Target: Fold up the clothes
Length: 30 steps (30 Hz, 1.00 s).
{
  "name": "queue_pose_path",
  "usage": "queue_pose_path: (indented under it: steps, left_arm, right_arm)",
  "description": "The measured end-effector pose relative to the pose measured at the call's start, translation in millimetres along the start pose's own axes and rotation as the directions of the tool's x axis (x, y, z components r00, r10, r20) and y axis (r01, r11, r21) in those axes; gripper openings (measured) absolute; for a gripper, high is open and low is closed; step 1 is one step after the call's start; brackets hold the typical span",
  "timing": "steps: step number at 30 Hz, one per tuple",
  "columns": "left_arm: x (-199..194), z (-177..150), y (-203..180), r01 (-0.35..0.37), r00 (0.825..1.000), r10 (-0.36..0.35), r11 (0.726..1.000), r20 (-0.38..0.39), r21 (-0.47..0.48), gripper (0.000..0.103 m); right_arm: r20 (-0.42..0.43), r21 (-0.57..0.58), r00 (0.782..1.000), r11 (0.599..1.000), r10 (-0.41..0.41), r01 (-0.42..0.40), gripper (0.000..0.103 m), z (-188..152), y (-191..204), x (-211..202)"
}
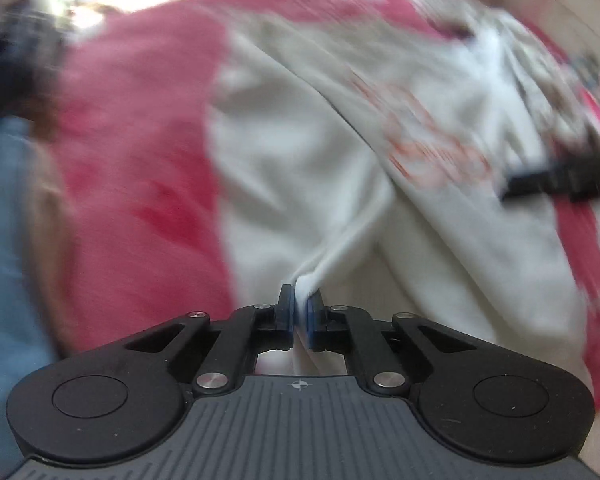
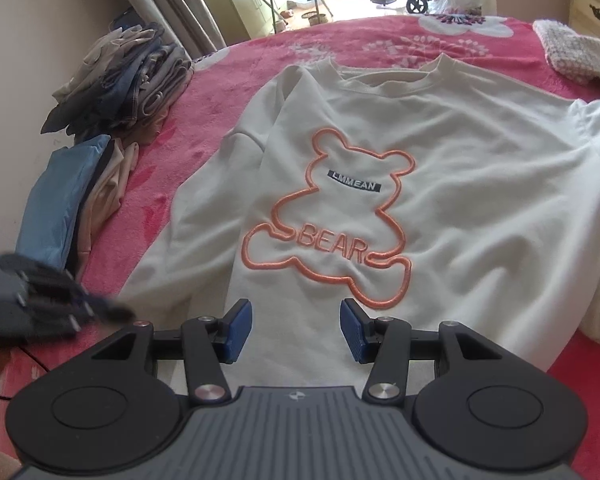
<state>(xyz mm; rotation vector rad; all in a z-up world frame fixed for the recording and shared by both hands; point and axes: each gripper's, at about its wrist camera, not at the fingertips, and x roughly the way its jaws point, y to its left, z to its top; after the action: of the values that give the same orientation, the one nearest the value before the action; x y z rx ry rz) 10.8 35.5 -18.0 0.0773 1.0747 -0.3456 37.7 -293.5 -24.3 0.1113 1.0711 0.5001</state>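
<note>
Left wrist view first, and it is badly smeared by motion. I can still read my left tongs (image 1: pixel 299 312): the two blue pads are pressed together on a pinch of white cloth — a fold of the one white sweatshirt (image 1: pixel 300 152) rising straight out of the closed jaws. Ahead and to the right of those tongs the orange print is a blur, and beyond it a black finger of my right tongs crosses the right edge. Left of the left tongs lies the pink blanket (image 1: pixel 140 160), with a blue blur at the far left that I cannot name from here.

Right wrist view is sharp. My right tongs (image 2: pixel 296 330) stand apart, two blue pads with nothing between them but the sweatshirt's (image 2: pixel 459 168) lower front lying underneath; whether the tips touch the cloth I cannot tell. Directly ahead of the jaws sits one orange bear outline (image 2: pixel 331 216) with the word BEAR and a small dark label reading LMMEAN. The garment lies face up on the pink floral blanket (image 2: pixel 228 92), collar farthest from the tongs.

Left of the right tongs I count two stacks — a near one of folded clothes (image 2: pixel 68 200) with blue on top, and a farther stack of denim and grey pieces (image 2: pixel 128 80). Far right, one white knitted piece (image 2: pixel 571 52).
</note>
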Motion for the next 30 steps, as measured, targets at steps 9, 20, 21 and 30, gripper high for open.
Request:
queue_pose_path:
  steps: [9,20,21,30]
  left_arm:
    - [-82,86,97,-0.344,0.834,0.426,0.898,0.351,-0.273,0.003]
    - [-9,123,101,-0.641,0.69,0.654,0.751,0.309,-0.158,0.042]
    - [-11,120,95,-0.642,0.693,0.649,0.754,0.313,-0.141,0.051]
    - [-56,128,97,-0.609,0.694,0.629,0.772,0.351,-0.181,0.07]
  right_arm:
    - [-0.009,0.006,1.0,1.0,-0.014,0.014,0.051,1,-1,5]
    - [-0.035,0.053,0.999,0.998,-0.031,0.033,0.052,-4,-15,10]
    - [-0.041,0.057,0.999,0.998,-0.034,0.036,0.052,-4,-16,12]
    - [-0.075,0.11,0.997,0.993,-0.023,0.031,0.054,-3,-30,23]
